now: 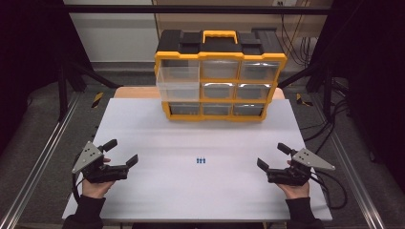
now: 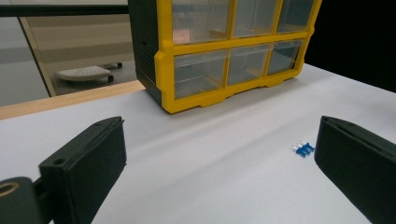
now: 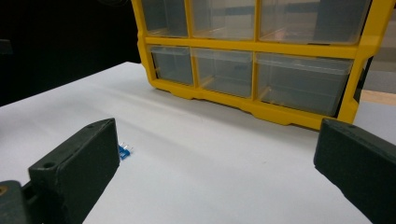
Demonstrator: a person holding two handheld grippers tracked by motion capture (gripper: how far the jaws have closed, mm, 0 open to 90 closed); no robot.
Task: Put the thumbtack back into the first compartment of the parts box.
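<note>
A: Blue, the small parts (image 1: 201, 161) are lying at lower centre of the high view, midway between both claws. Why?

B: Likely so either can reach. The left claw (image 1: 123, 152) and right claw (image 1: 271, 156) are resting at the lower corners, jaws spread, gripping nothing.

A: And the organizer (image 1: 219, 76)?

B: Standing at upper centre, one clear drawer (image 1: 178, 83) pulled out, probably awaiting them.

A: The setting?

B: A white desk (image 1: 143, 129); dark frame, grey floor.

A yellow-and-black organizer (image 1: 220, 76) (9 clear drawers) stands on a white table (image 1: 143, 143) near small blue pieces (image 1: 201, 160).
</note>
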